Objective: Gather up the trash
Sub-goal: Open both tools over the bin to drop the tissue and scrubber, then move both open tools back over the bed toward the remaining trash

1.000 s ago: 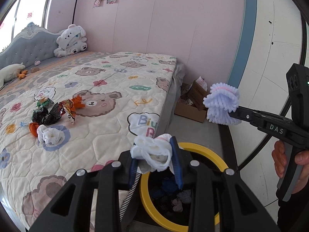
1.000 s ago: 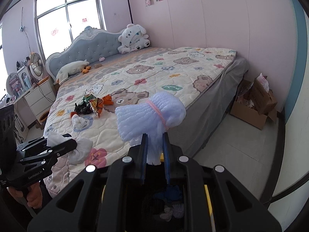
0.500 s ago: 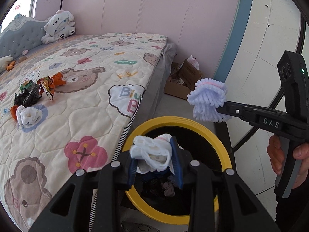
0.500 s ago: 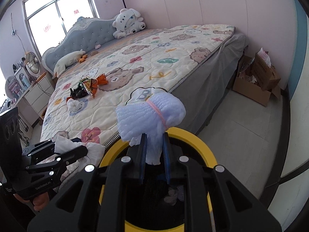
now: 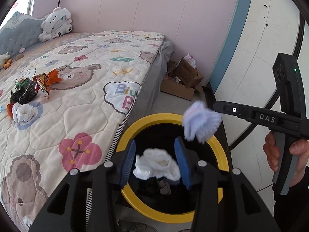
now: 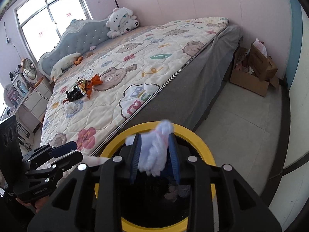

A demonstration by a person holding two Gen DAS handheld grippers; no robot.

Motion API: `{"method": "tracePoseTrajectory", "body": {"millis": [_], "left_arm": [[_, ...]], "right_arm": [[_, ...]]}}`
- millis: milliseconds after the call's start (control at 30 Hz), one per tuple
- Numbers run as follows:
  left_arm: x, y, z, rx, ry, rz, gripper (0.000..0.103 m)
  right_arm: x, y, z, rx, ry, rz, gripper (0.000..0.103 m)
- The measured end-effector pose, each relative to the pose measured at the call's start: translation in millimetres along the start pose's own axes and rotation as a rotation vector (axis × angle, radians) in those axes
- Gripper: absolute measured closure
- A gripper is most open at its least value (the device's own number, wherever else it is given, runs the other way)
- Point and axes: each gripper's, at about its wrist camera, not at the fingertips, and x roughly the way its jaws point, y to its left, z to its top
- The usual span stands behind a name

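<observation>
A black bin with a yellow rim [image 5: 220,148] [image 6: 200,139] stands on the floor beside the bed, with trash inside. My left gripper [image 5: 155,160] is open above it, and a white crumpled tissue [image 5: 156,167] falls loose between the jaws. My right gripper [image 6: 155,160] is open over the bin too; a pale lilac foam net [image 6: 156,150] [image 5: 200,123] drops free from it, blurred. More trash lies on the bed: a white tissue [image 5: 24,112], black and orange wrappers [image 5: 32,89] [image 6: 83,89].
The bed with a bear-print quilt [image 5: 81,81] fills the left. A cardboard box of junk [image 5: 183,81] [image 6: 253,73] sits by the pink wall. A plush toy [image 5: 56,26] rests at the headboard. A nightstand [image 6: 32,100] stands far left.
Both grippers have moved over the bin and opened. The white tissue and the lilac foam net have come loose and are dropping toward the bin.
</observation>
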Motion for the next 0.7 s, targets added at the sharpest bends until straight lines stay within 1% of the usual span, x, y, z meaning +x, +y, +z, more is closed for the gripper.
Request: {"method": "tracePoseTrajectory", "body": {"millis": [33, 100, 133, 167, 233, 300, 367, 467, 700], "left_arm": [[-1.1, 0.3, 0.3, -0.001, -0.003, 0.000, 0.056], [-3.9, 1.9, 0.7, -0.007, -0.011, 0.000, 0.044], [-5.2, 3.0, 1.0, -0.009, -0.016, 0.004, 0.040], [-6.2, 4.5, 1.2, -0.012, -0.019, 0.008, 0.034], [-7.6, 8.9, 2.3, -0.019, -0.028, 0.024, 0.029], [-9.3, 15.1, 4.3, -0.030, -0.037, 0.042, 0.023], [-13.0, 23.1, 6.6, -0.045, -0.055, 0.064, 0.021], [-20.4, 36.3, 10.2, -0.061, -0.084, 0.099, 0.016], [-43.3, 77.8, 19.2, -0.111, -0.165, 0.200, 0.009]], "right_arm": [[-0.5, -1.0, 0.4, 0.003, -0.002, -0.007, 0.073], [-2.1, -4.1, 1.4, 0.016, -0.008, -0.009, 0.071], [-2.9, -5.7, 2.3, 0.024, -0.012, -0.008, 0.069], [-4.1, -6.8, 3.1, 0.029, -0.018, -0.008, 0.066], [-6.4, -8.2, 5.6, 0.034, -0.035, -0.017, 0.063], [-7.4, -7.7, 8.8, 0.037, -0.053, -0.023, 0.056], [-8.6, -6.8, 11.7, 0.041, -0.071, -0.024, 0.046], [-8.0, -1.2, 17.4, 0.039, -0.107, -0.035, 0.036], [14.4, 32.5, 37.5, -0.014, -0.143, 0.002, 0.023]]}}
